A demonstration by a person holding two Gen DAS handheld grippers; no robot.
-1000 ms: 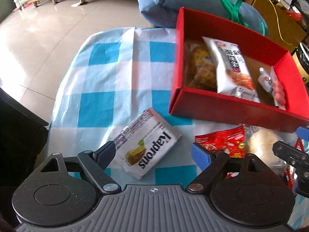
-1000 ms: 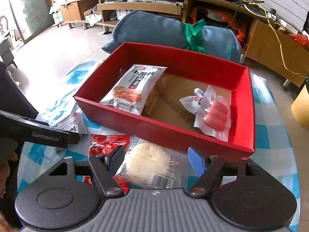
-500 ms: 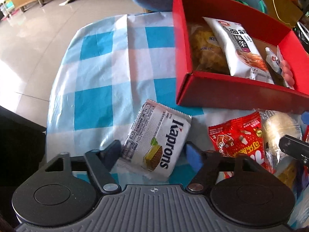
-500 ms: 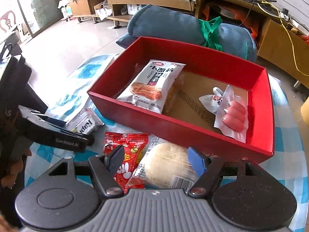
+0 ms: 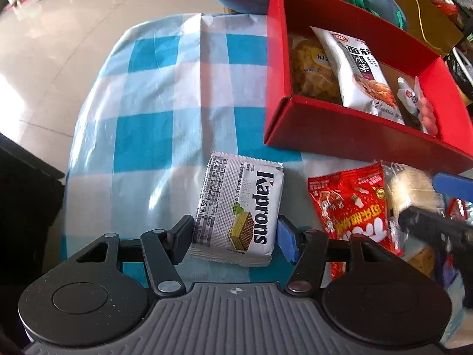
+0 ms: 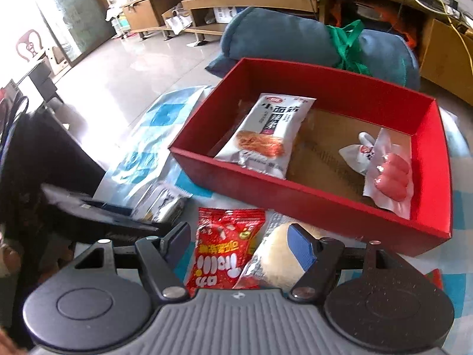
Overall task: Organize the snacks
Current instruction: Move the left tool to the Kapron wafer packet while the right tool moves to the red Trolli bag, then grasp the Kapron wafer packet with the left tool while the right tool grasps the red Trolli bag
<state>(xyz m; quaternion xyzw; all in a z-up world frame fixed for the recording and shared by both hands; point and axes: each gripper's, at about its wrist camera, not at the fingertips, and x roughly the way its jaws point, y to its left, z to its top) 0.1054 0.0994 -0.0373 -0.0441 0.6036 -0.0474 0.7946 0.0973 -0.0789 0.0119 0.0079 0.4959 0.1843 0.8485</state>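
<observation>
A white Kaprons wafer pack (image 5: 239, 204) lies on the blue-checked cloth (image 5: 153, 112). My left gripper (image 5: 235, 236) points down over it, jaws closing, and both pads touch the pack's long sides. Beside it lie a red snack packet (image 6: 224, 245) and a clear-wrapped round cake (image 6: 278, 257). My right gripper (image 6: 239, 242) hovers over these two, open, its blue pad (image 6: 301, 245) in front of the cake. The red box (image 6: 325, 204) behind holds a white spicy-strip bag (image 6: 266, 133), a sausage pack (image 6: 390, 174) and a yellow snack (image 5: 310, 68).
A rolled blue bundle tied with a green strap (image 6: 310, 41) lies behind the box. Low wooden shelving (image 6: 236, 0) runs along the far wall. The cloth's left edge drops to tiled floor (image 5: 59, 44), and dark furniture (image 5: 26, 195) stands at the near left.
My left gripper has come over the wafer pack and its jaws have narrowed from wide apart until they meet the pack's sides. The right gripper has tipped slightly, with its jaws unchanged.
</observation>
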